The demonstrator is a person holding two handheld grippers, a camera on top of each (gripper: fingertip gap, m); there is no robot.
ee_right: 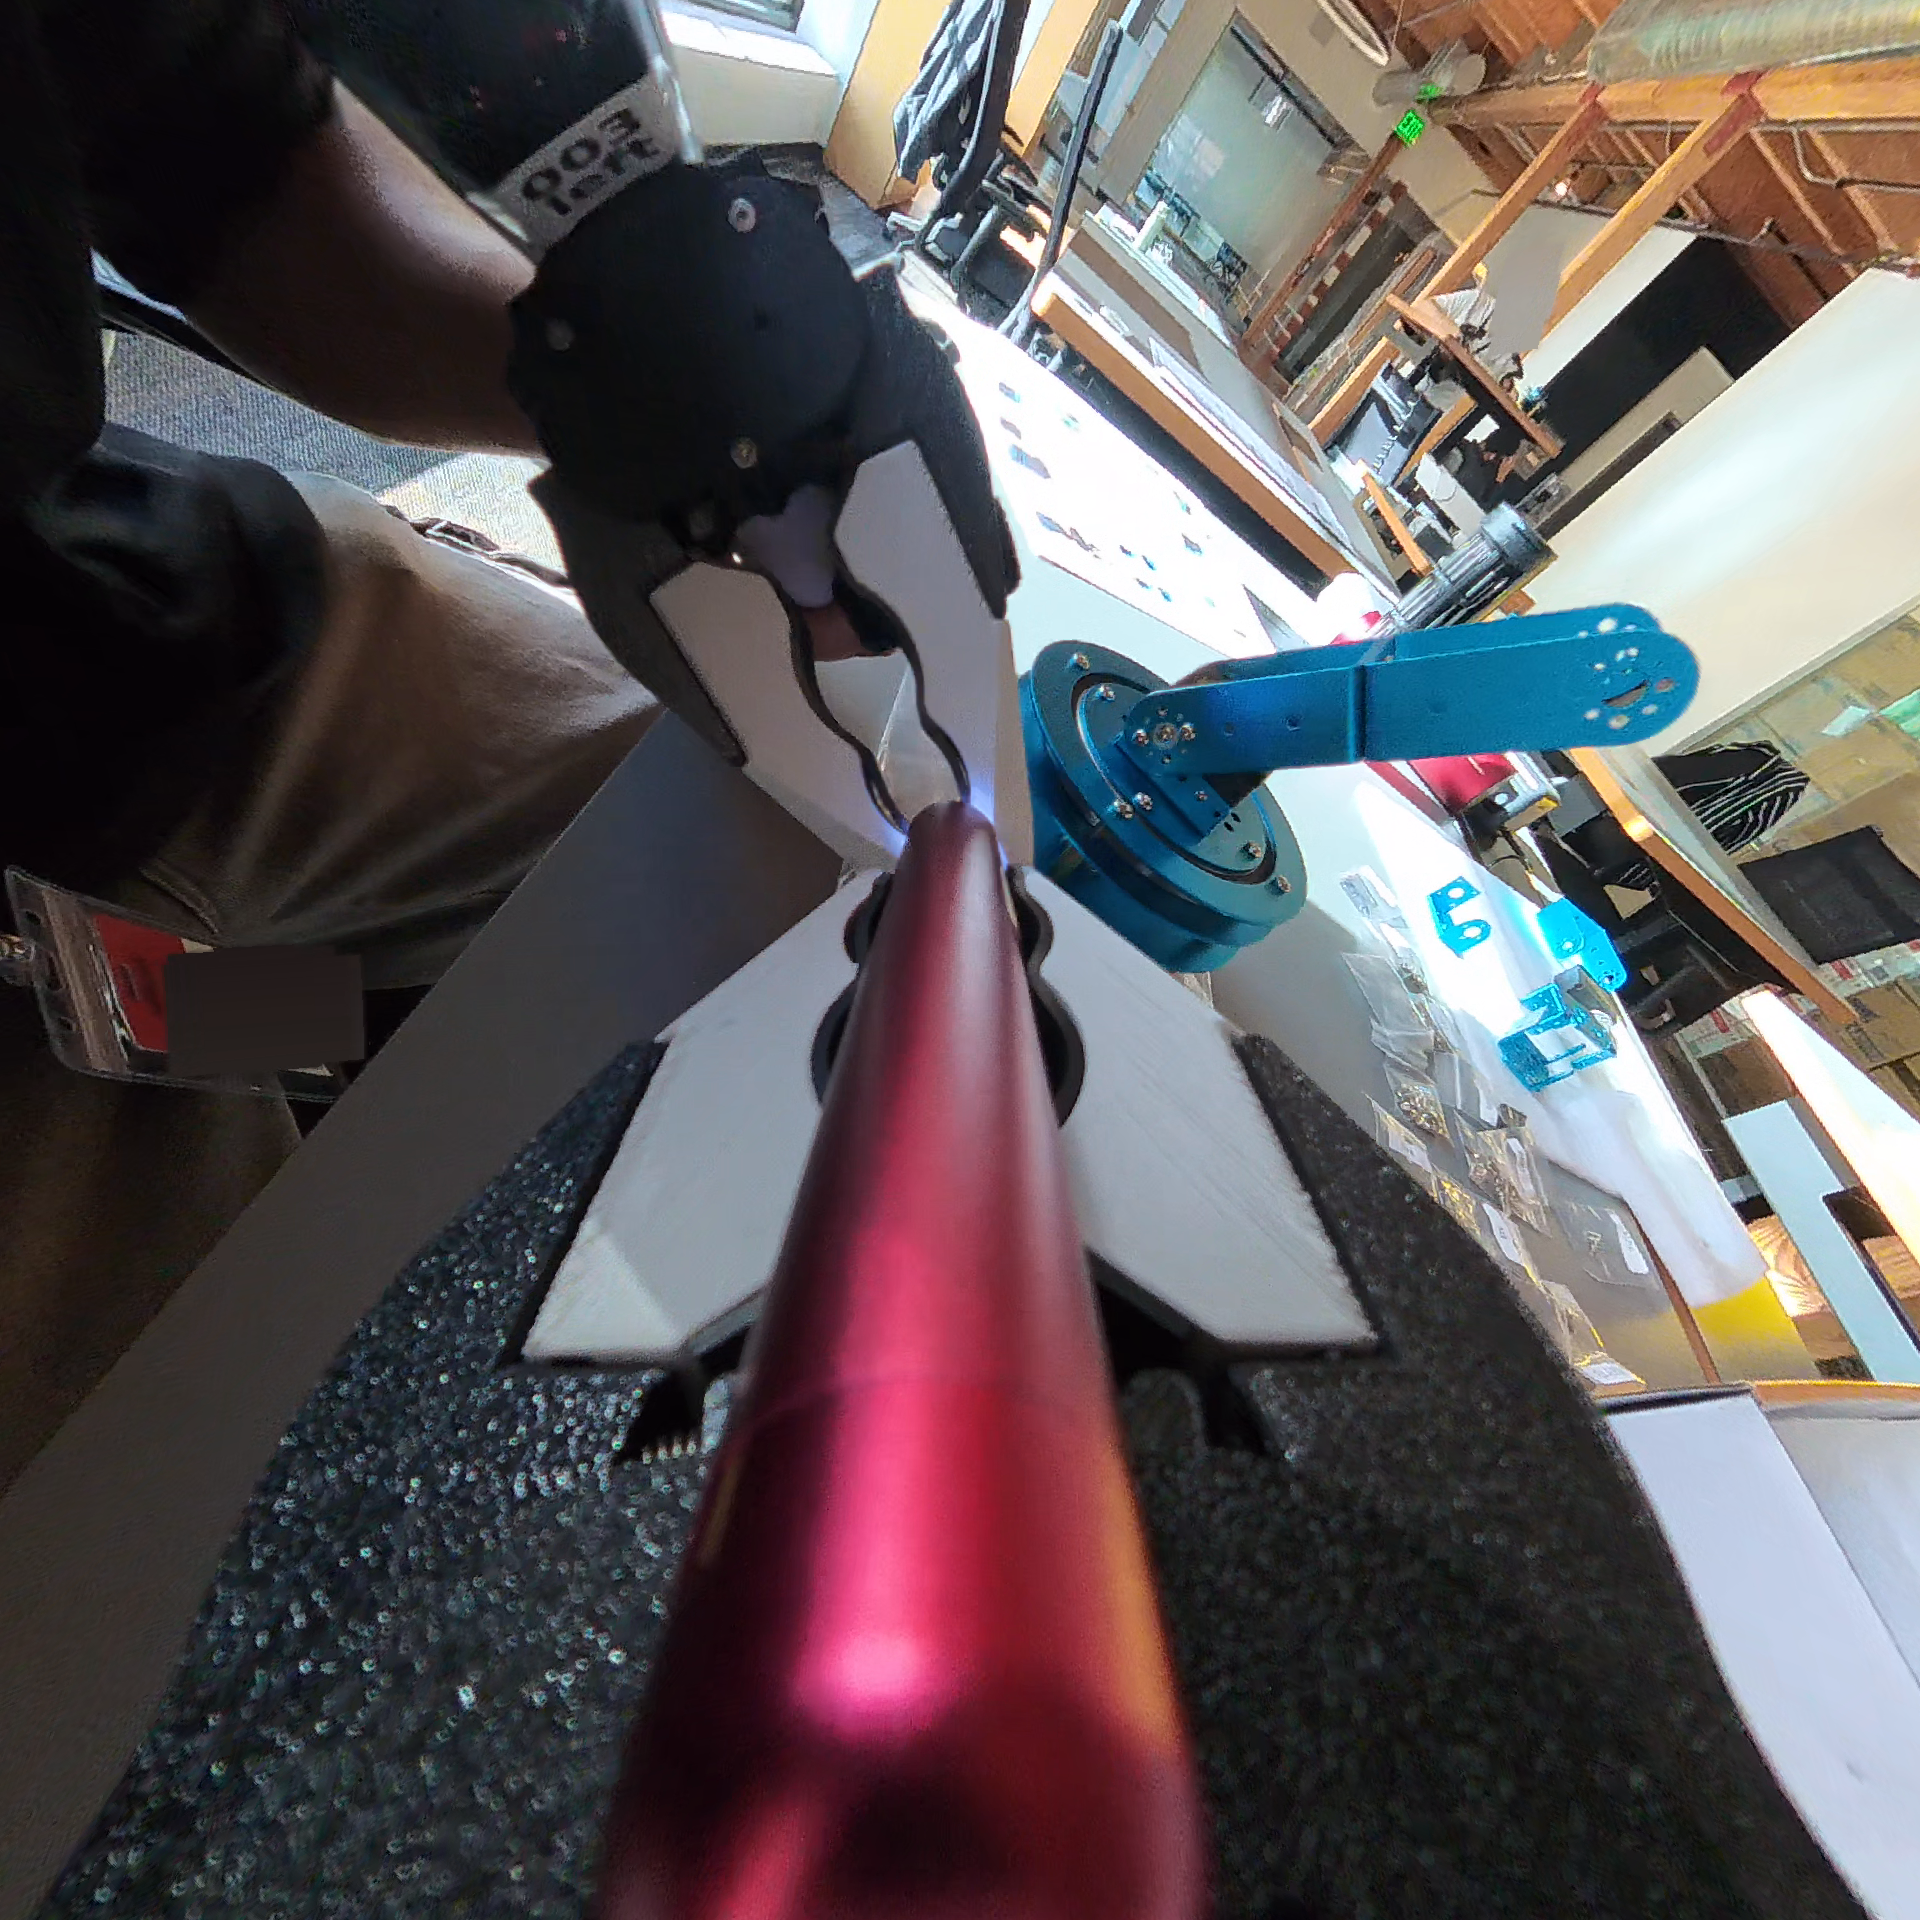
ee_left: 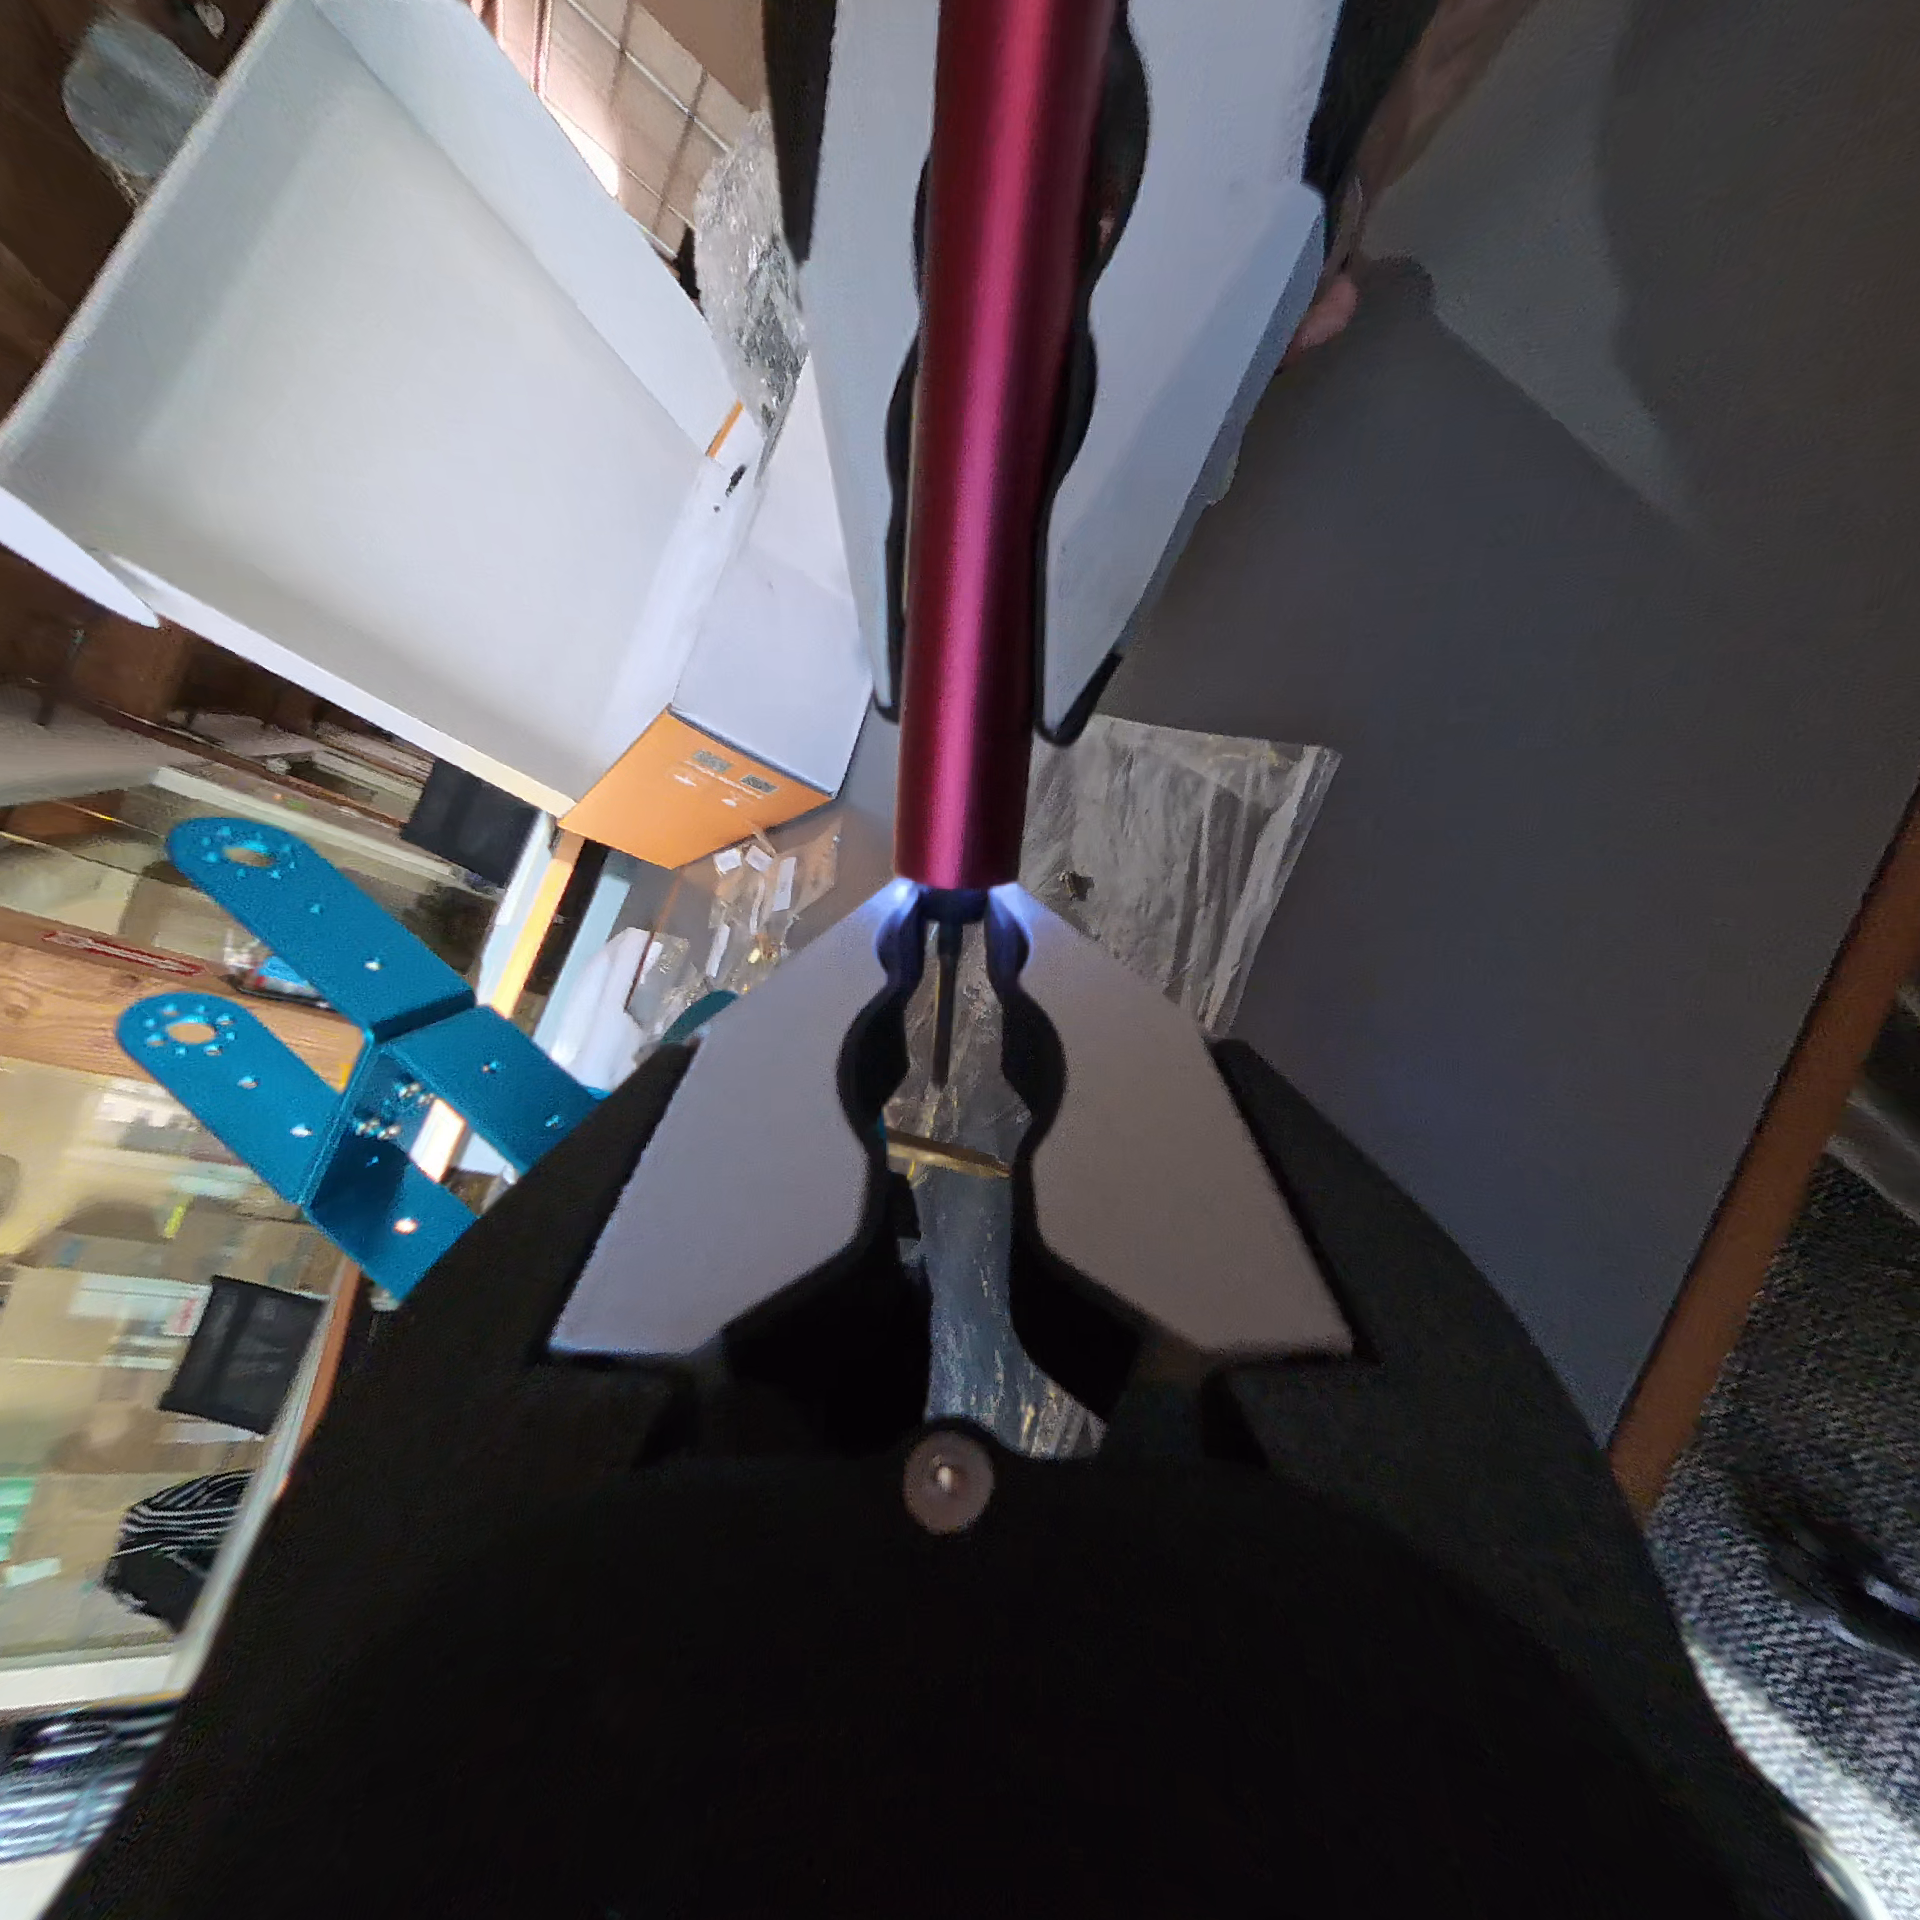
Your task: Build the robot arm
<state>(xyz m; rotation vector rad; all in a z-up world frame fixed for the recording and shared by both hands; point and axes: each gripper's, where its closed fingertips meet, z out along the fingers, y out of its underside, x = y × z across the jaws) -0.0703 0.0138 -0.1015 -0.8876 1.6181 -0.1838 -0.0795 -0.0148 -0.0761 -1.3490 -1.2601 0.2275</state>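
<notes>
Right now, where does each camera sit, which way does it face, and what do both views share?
Left wrist view: on the left gripper, looking along its jaws at the red screwdriver bit-first and the right gripper holding it; blue brackets alongside.
Right wrist view: on the right gripper, looking down the screwdriver at the left gripper and a person's arm; blue round base beyond.
Shared: screwdriver and both grippers; the views face each other.

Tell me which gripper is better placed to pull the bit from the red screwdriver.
Left. The left gripper has its fingertips on either side of the dark bit at the nose of the red screwdriver; the right gripper is shut on the barrel, behind the bit.
</notes>
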